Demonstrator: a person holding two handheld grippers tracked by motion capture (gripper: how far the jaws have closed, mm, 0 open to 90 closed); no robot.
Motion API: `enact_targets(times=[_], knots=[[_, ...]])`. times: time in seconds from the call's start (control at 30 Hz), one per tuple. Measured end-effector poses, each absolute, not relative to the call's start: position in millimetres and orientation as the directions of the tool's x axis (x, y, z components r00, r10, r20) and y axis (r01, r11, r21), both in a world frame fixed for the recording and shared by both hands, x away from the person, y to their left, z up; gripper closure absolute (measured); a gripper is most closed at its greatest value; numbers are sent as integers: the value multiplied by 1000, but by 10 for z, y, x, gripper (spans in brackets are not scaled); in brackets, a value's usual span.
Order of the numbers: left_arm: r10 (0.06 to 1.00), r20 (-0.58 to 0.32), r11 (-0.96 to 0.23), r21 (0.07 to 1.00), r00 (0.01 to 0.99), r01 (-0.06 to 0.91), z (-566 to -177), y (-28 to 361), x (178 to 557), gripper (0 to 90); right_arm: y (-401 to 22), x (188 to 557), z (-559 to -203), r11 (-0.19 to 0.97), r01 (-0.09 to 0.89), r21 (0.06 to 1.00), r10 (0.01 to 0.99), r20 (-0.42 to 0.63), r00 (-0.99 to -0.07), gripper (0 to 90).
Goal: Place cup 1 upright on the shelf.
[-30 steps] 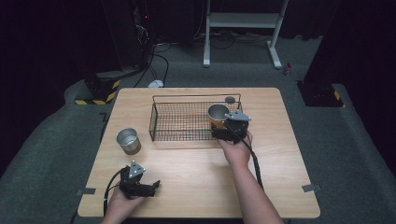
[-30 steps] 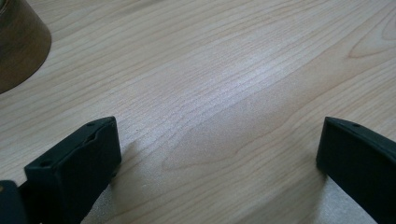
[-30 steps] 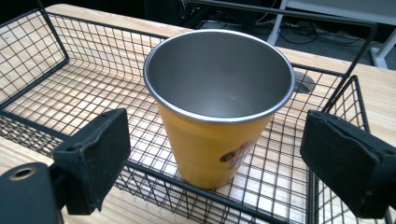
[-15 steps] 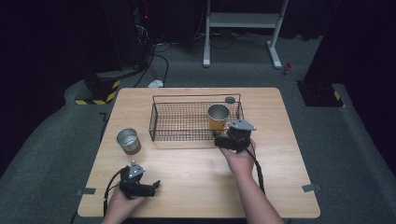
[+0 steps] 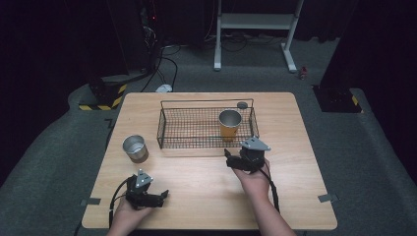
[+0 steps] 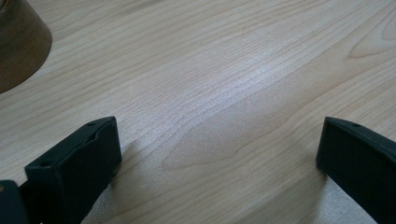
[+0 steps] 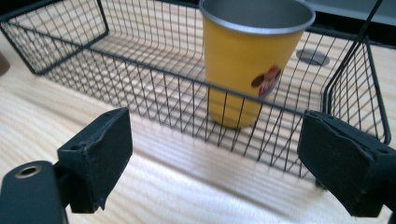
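My right gripper (image 5: 235, 158) hangs just outside the near wall of the wire basket (image 5: 189, 143), toward its right end, with the jaws spread wide and nothing between them. In the right gripper view the two black pads (image 7: 100, 154) stand far apart over bare wood, and through the mesh between them I see the yellow cup (image 7: 250, 56) standing upright inside the basket, in its right-hand part close to the near wall. The cup has a metal rim and a small sticker (image 7: 265, 79) on its side; it is clear of my jaws, with the basket wall between us. From the high view the yellow cup sits near the basket's right end, and a small dark round disc (image 5: 242, 104) lies on the table (image 5: 295, 187) just behind the basket's far right corner. My left gripper (image 5: 158, 196) rests low on the near left part of the table, well apart from the basket, its jaws also wide open and empty, flat wood showing between them. A second cup, a metal one (image 5: 134, 148), stands upright on the table left of the basket, between it and my left hand; its brownish side shows at the top left corner of the left gripper view.
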State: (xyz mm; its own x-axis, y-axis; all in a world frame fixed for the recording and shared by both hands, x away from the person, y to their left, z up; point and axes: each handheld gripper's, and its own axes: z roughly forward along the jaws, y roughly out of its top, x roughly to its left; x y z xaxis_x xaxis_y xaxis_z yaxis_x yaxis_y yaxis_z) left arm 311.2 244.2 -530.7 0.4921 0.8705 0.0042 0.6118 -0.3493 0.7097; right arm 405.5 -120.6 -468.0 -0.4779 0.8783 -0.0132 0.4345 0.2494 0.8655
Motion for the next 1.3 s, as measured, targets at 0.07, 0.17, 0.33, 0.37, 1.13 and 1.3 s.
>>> enact_targets(times=[0.07, 0.17, 0.33, 0.37, 1.13, 1.3], knots=[[871, 4, -349, 710, 492, 612, -5307, 2442, 3112, 2, -1221, 4024, -4706, 252, 439, 862, 877, -12, -480, 110], [870, 4, -349, 710, 492, 612, -5307, 2442, 3112, 2, -1241, 3962, -4742, 255, 446, 858, 878, -13, -478, 110], [871, 4, -349, 710, 492, 612, -5308, 2441, 3114, 2, -1287, 3855, -4798, 260, 455, 852, 881, -16, -473, 110], [870, 4, -349, 710, 492, 611, -5308, 2441, 3114, 2, -1296, 3835, -4811, 263, 455, 851, 881, -19, -473, 110], [871, 3, -348, 710, 492, 612, -5308, 2440, 3116, 2, -1585, 3515, -5094, 271, 558, 785, 899, 2, -438, 110], [871, 4, -349, 710, 492, 612, -5307, 2442, 3113, 2, -1641, 3487, -5158, 266, 591, 761, 903, 18, -430, 110]])
